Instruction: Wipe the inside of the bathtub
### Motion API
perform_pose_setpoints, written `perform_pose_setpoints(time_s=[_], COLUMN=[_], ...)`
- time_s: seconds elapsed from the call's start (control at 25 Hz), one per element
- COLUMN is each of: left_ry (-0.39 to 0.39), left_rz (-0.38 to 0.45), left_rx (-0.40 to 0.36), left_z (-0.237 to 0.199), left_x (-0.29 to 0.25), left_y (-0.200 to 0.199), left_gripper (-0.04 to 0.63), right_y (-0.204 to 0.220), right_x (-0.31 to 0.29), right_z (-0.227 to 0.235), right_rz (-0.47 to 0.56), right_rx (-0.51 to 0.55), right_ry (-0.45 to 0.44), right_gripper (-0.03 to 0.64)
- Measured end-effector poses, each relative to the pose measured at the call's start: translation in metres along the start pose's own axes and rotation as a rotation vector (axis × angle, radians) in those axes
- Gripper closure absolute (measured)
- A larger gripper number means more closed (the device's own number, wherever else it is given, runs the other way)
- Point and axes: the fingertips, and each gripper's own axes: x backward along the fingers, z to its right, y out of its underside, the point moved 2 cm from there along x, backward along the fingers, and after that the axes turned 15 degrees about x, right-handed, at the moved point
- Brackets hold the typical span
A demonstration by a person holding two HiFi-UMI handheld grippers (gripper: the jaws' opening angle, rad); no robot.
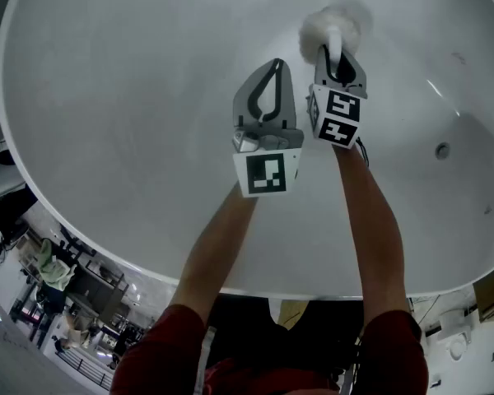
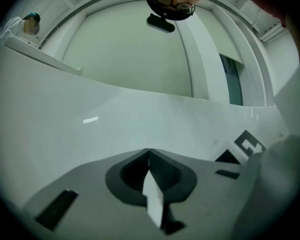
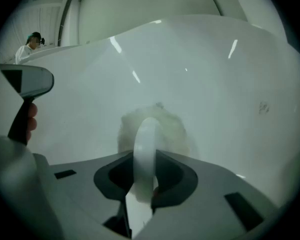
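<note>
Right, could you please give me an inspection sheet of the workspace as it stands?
Surface: white bathtub, glossy inside; a round fitting on its wall.
Job's things: fluffy white scrubber on a white handle, against the tub wall.
Clutter: nothing seen inside the tub.
Grippers: right gripper shut on the scrubber's handle; left gripper shut, empty, held beside it.
Cables: nothing seen.
Surroundings: cluttered room beyond the rim; a person far off.

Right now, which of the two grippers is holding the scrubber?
The right gripper: its jaws clamp the white handle of the fluffy scrubber. The left gripper is shut on nothing.
</note>
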Motion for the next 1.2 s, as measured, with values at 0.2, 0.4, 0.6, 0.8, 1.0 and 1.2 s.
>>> perform_pose_setpoints(time_s=[0.2, 0.4, 0.6, 0.8, 1.0, 1.2], left_ry=[0.001, 0.043, 0.03, 0.101, 0.139, 0.167], left_rz=[0.02, 0.029, 0.091, 0.164, 0.133, 0.114], left_rx=[0.006, -0.057, 0.013, -0.057, 0.014, -0.015], left_z=[0.032, 0.09, 0.13, 0.197, 0.282, 0.309], left_x=[0.029, 0.054, 0.082, 0.111, 0.185, 0.216], left_y=[-0.049, -0.111, -0.183, -0.253, -0.336, -0.384], left_gripper=[0.58, 0.58, 0.58, 0.58, 0.58, 0.58], right_y=[-0.04, -0.095, -0.155, -0.202, -0.259, -0.294], right_x=[0.075, 0.162, 0.246, 0.346, 0.498, 0.567], right_z=[0.011, 0.047, 0.065, 0.1, 0.13, 0.151], right_rz=[0.041, 0.098, 0.177, 0.241, 0.298, 0.328], right_rx=[-0.008, -0.003, 0.013, 0.018, 0.041, 0.036], right_ry=[-0.005, 0.023, 0.022, 0.044, 0.088, 0.15], right_gripper=[0.525, 0.525, 0.525, 0.525, 0.525, 0.525])
